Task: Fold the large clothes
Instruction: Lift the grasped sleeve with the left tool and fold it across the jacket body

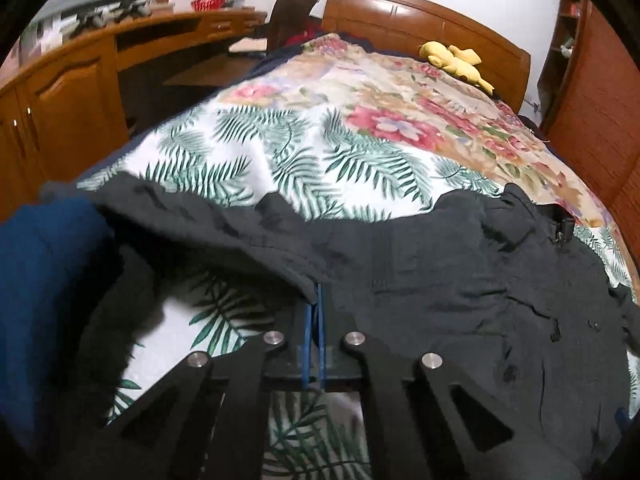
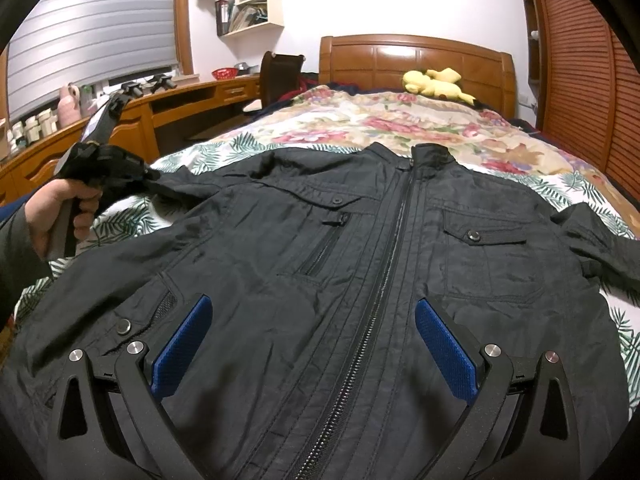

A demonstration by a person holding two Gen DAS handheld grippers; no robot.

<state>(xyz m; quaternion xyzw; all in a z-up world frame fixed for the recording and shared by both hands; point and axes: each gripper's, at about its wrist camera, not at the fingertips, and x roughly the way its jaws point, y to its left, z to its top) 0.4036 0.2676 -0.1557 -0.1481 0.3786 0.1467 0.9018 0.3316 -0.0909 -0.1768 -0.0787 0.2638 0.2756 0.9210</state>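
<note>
A black zip-up jacket [image 2: 360, 264] lies front up on the bed, collar toward the headboard, zipper closed. My right gripper [image 2: 312, 320] is open, its blue pads [image 2: 182, 350] spread wide just above the jacket's lower front, holding nothing. My left gripper [image 1: 315, 300] is shut on the jacket's left sleeve [image 1: 224, 236] and lifts it off the bedspread. In the right wrist view the left gripper [image 2: 152, 178] shows at the far left, held by a hand, with the sleeve end [image 2: 180, 190] pinched in it.
The bed has a fern-print sheet [image 1: 280, 152] and a floral blanket [image 2: 380, 120]. A yellow plush toy [image 2: 434, 82] lies by the wooden headboard [image 2: 416, 58]. A wooden desk [image 2: 180, 100] and chair [image 2: 280, 76] stand left; louvred wardrobe doors [image 2: 580, 100] stand right.
</note>
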